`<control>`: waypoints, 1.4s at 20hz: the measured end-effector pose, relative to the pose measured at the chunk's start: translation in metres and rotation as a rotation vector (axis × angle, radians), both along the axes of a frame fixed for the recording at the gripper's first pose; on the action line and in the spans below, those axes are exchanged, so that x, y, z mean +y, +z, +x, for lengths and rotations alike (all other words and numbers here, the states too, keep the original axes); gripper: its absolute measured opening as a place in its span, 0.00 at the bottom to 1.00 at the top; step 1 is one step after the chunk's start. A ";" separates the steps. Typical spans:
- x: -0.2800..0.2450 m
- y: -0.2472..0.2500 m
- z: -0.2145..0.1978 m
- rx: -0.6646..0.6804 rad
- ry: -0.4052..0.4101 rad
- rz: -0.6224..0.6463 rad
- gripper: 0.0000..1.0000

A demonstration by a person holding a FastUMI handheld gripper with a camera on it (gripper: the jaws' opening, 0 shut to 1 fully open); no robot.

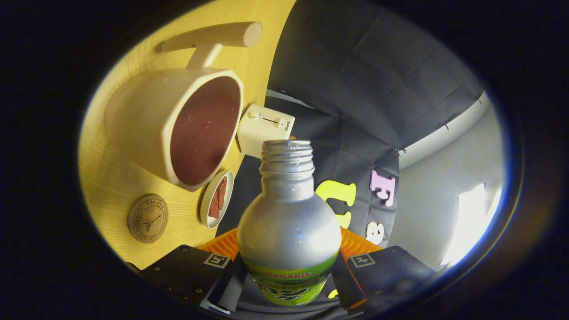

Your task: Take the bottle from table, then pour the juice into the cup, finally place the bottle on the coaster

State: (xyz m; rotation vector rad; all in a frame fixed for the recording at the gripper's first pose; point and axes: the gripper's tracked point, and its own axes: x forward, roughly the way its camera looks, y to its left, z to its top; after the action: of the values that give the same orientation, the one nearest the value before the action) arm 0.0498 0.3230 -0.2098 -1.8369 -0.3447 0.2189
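Yellow wooden surface (111, 186) fills the left of the frame, tilted steeply; dark cloth wall at upper right. Tongs (289, 284), bottom centre: closed on the bottle (289, 222), a finger pressing each side of its lower body. Bottle: silver, green label, threaded neck uncapped, pointing up the middle of the frame. Cup (178, 124), upper left: cream, long wooden handle, dark reddish inside, mouth facing the bottle. Coaster (147, 218), lower left: round cork, bare, apart from the cup. Small dish (217, 199), between cup and bottle, reddish contents. Cream box (265, 130) with a dial, just above the bottle's mouth.
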 end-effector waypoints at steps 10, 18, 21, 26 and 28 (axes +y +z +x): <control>-0.028 -0.009 0.004 0.184 -0.098 0.278 0.82; -0.049 -0.013 0.003 0.438 -0.223 0.688 0.82; -0.059 -0.008 0.010 0.483 -0.241 0.860 0.82; -0.062 -0.001 0.015 0.673 -0.246 1.280 0.83; -0.064 0.007 0.017 0.727 -0.229 1.433 0.83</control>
State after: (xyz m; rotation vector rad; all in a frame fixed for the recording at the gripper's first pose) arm 0.0665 0.2588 -0.2026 -0.3044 0.2222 0.3353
